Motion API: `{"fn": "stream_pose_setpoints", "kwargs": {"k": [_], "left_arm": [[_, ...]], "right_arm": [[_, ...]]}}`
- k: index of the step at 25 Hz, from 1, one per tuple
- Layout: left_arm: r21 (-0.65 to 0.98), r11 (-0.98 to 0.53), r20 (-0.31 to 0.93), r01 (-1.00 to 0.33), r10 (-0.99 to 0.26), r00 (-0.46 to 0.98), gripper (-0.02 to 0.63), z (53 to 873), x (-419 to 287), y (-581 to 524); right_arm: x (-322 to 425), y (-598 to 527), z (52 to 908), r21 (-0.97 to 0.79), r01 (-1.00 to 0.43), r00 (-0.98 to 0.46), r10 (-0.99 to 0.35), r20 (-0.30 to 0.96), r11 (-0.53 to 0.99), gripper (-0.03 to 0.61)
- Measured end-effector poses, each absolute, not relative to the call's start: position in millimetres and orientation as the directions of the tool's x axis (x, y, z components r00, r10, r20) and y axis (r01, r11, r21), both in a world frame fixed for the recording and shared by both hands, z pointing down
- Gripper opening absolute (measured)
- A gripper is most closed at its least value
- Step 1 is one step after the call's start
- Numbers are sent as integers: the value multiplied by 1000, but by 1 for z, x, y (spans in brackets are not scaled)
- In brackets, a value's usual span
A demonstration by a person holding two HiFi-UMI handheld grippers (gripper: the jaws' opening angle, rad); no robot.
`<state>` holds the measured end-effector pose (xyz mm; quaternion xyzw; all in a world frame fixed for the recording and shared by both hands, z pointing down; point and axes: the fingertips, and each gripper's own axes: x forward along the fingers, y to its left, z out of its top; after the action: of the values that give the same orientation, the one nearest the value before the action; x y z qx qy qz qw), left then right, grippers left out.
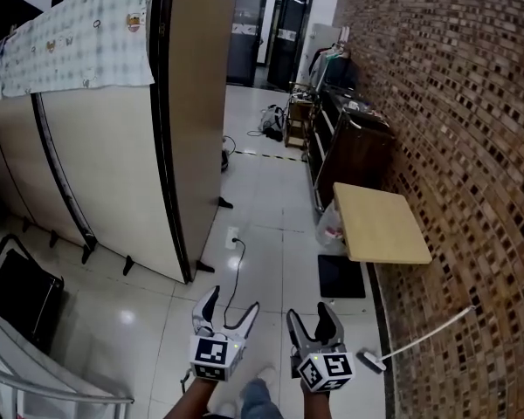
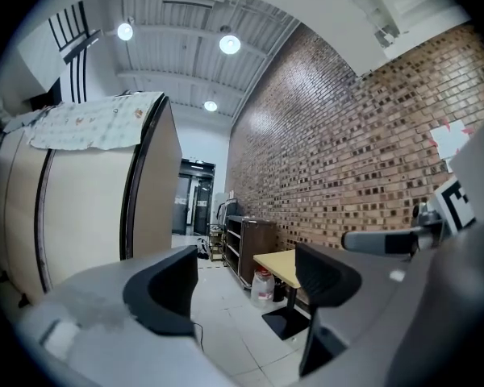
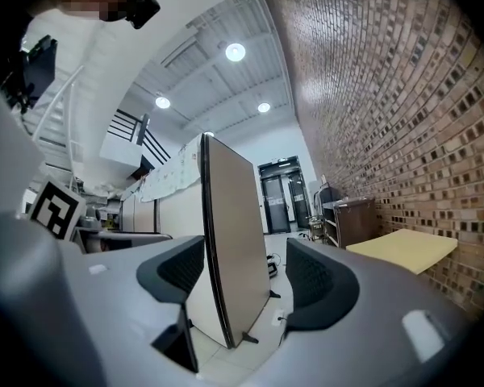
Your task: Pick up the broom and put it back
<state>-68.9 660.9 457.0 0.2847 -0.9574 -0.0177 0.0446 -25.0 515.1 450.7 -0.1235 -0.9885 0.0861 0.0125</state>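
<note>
The left hand-held gripper (image 2: 246, 274) has its jaws spread with only air and distant floor between the pads. The right hand-held gripper (image 3: 240, 271) is likewise spread and pinches nothing, though the upright edge of a beige partition (image 3: 232, 248) far behind shows in its gap. Both point level and sit side by side, close together, low in the head view. Only the head view shows the broom (image 1: 419, 336). It is to the right of the right hand-held gripper and apart from it, with its white handle slanting up against the brick wall (image 1: 472, 147) and its head on the floor tiles. Neither gripper view catches it. The left gripper view alone shows a plastic jug (image 2: 262, 287) under the pale wooden bench (image 1: 380, 225). The two gripper views show the ceiling, which the head view leaves out, each with three round lamps lit. The head view adds a black chair (image 1: 22, 291) at far left, a patterned cloth (image 1: 70, 37) draped over the partition top, and a cable (image 1: 236, 273) trailing across the floor. Counted: two hand-held grippers, one broom, one bench, one jug, one chair.
</note>
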Motion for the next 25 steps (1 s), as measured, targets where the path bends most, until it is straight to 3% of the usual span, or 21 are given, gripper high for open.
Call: {"fn": "stream_pose_setpoints", "kwargs": {"k": [8,14,20,25], "left_arm": [[31,792,15,-610,-611,-792,382,416,-175,556],[17,727,-5,-686,-686,-727,380,406,-222,457],[-9,585,77,-811,-808,-584,380,439,-232,345],[-11,351,83,-936,-933,-350,380,452,-217,221]], "right_arm": [[-132,424,434,-112,193,-981,190,-42,975,307],[-167,334,416,-56,115,-989,109,-100,992,304],[-151,237,450,-119,-71,-996,-77,-46,990,298],[-111,134,459,-105,-322,-945,-327,-29,941,289]]}}
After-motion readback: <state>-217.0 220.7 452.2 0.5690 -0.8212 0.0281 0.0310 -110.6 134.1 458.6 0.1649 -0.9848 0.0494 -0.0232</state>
